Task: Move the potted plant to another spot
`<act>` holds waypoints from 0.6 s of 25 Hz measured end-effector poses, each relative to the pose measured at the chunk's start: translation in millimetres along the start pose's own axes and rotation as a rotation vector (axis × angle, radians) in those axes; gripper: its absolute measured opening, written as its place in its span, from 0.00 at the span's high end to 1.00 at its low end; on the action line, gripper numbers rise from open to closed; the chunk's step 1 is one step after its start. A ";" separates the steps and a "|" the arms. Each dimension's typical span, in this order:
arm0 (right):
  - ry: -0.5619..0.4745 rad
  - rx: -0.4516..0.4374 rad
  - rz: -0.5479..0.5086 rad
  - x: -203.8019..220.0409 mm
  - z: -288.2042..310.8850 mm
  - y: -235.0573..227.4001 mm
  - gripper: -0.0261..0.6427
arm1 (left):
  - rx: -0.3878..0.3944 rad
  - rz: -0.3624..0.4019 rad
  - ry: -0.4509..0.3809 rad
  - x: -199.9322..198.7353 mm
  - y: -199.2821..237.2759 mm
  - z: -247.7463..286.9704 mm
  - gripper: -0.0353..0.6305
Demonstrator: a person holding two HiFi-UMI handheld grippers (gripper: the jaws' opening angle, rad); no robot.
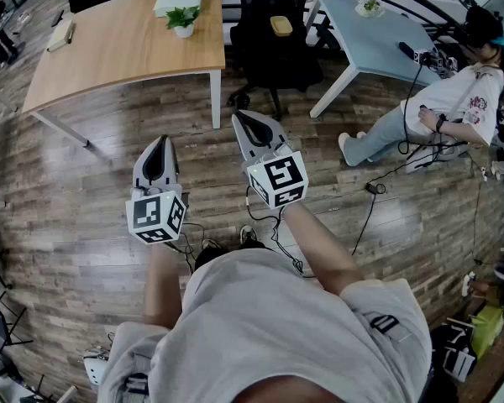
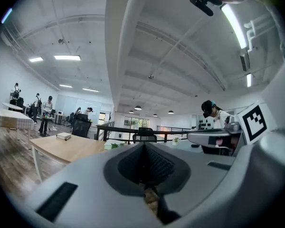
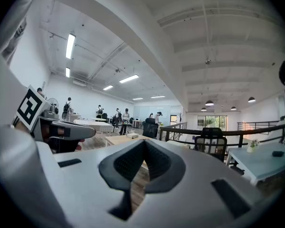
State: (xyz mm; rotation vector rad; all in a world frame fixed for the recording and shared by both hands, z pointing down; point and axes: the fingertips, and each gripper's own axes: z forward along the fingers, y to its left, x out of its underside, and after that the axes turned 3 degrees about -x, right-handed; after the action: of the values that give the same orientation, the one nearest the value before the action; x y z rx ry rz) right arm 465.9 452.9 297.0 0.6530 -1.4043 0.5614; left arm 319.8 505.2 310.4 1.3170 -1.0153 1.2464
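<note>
I held the left tongs [image 1: 157, 148] and right tongs [image 1: 250, 122] level, both closed and empty, well apart from the potted plant [image 1: 182, 19] on the wooden counter [image 1: 118, 49].

Bright ceiling lights [image 2: 66, 57]; fisheye edges; foreground seemingly blurred

No readable txt, labels, brands or nos. in any view.
</note>
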 end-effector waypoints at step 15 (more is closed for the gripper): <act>0.080 -0.090 0.035 41.7 9.3 37.0 0.81 | 0.045 -0.051 0.058 39.9 13.0 4.3 0.93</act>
State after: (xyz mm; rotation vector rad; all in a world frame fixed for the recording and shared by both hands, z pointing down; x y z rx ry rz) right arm 437.2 471.4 342.1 0.5296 -1.3603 0.5436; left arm 312.0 501.9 351.7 1.3257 -0.9128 1.2683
